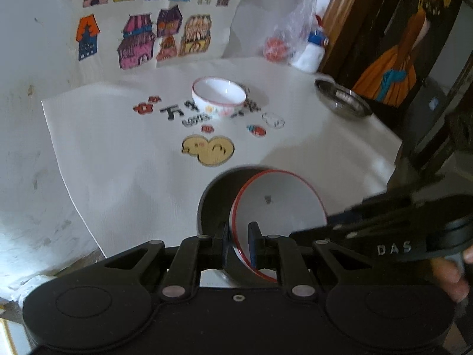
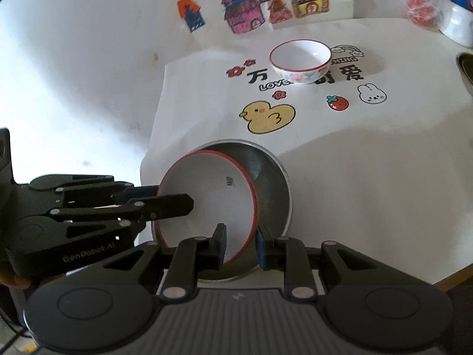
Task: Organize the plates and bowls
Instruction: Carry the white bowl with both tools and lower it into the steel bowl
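Note:
A white plate with a red rim (image 1: 280,201) (image 2: 207,201) sits tilted inside a round steel plate (image 1: 215,195) (image 2: 272,183) near the table's front edge. My left gripper (image 1: 239,244) (image 2: 171,196) is shut on the white plate's rim, one finger inside and one behind. My right gripper (image 2: 241,244) (image 1: 340,224) straddles the same rim at another spot, its fingers apart and a sliver of steel showing beside the outer pad. Farther back, a small floral bowl (image 1: 218,94) (image 2: 300,59) stands upright on the printed cloth.
A steel bowl (image 1: 343,100) (image 2: 465,68) sits at the table's right edge. Behind it lie a plastic bag with a red item (image 1: 276,47) and a white bottle (image 1: 313,47). A framed painting (image 1: 399,59) leans at the right. Drawings of houses (image 2: 242,11) hang on the back wall.

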Available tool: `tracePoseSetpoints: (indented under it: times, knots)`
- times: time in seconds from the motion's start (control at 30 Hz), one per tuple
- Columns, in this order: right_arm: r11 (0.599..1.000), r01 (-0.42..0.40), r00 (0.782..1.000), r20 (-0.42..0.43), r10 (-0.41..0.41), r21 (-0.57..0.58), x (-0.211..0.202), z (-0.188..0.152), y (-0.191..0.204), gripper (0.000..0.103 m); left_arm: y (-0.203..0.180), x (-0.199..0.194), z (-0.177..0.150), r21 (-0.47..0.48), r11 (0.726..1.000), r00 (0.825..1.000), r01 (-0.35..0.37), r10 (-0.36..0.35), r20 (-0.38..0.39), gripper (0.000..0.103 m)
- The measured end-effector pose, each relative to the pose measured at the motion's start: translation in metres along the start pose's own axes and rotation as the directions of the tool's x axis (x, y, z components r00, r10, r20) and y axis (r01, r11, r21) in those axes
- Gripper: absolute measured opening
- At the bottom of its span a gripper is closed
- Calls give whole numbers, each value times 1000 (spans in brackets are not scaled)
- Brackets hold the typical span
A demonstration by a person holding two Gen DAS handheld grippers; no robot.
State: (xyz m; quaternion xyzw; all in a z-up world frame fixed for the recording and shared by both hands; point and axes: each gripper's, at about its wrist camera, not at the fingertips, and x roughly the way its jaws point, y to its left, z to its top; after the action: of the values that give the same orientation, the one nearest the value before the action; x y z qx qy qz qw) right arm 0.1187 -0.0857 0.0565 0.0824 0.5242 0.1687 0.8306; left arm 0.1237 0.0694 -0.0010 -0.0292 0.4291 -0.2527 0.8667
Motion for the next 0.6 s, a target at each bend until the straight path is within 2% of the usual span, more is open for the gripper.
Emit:
tracePoseSetpoints:
  times: [0.27, 0.6]
  knots:
    - [994, 49, 993, -101, -59, -94, 10, 13, 10, 25, -4, 5, 2, 28, 999, 999, -17, 19, -51, 14]
    - [991, 57, 975, -208, -81, -119, 21, 29, 10, 25, -7, 12, 17, 57, 998, 988, -22, 31, -150, 14]
